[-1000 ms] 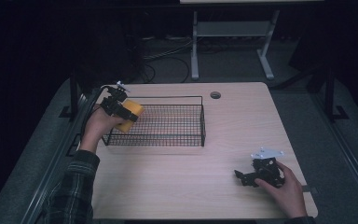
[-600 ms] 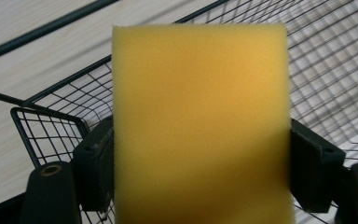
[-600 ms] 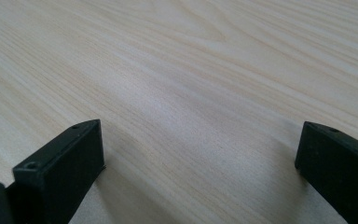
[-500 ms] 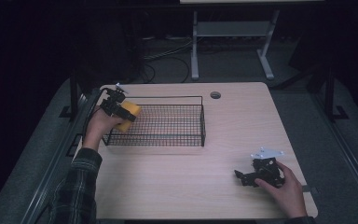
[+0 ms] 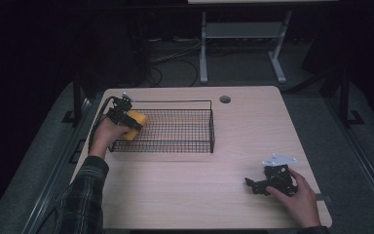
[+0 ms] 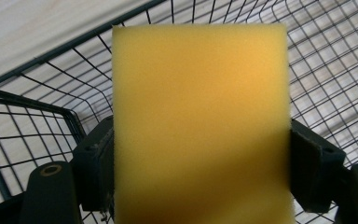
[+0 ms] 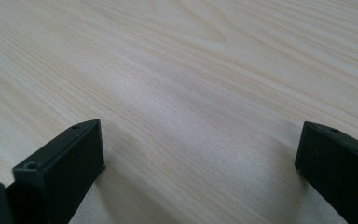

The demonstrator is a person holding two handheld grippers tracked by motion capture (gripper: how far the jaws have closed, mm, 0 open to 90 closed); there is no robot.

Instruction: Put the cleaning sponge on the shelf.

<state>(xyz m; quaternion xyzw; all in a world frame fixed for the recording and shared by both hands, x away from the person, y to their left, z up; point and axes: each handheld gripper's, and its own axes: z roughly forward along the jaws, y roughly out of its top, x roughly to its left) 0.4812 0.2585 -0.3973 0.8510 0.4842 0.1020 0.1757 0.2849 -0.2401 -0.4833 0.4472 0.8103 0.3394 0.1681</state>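
The left hand-held gripper (image 6: pixel 200 154) clamps a soft, light yellow foam sponge (image 6: pixel 200 121) by its sides over the black wire basket (image 5: pixel 175 129); the right hand-held gripper (image 7: pixel 200 163) gapes empty.

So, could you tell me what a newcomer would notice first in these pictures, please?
The yellow sponge stands out, clamped in the left gripper over the left end of the black wire basket. The pale wooden table glows against the dark room. Near its front right corner, the right gripper rests open on the bare wood.
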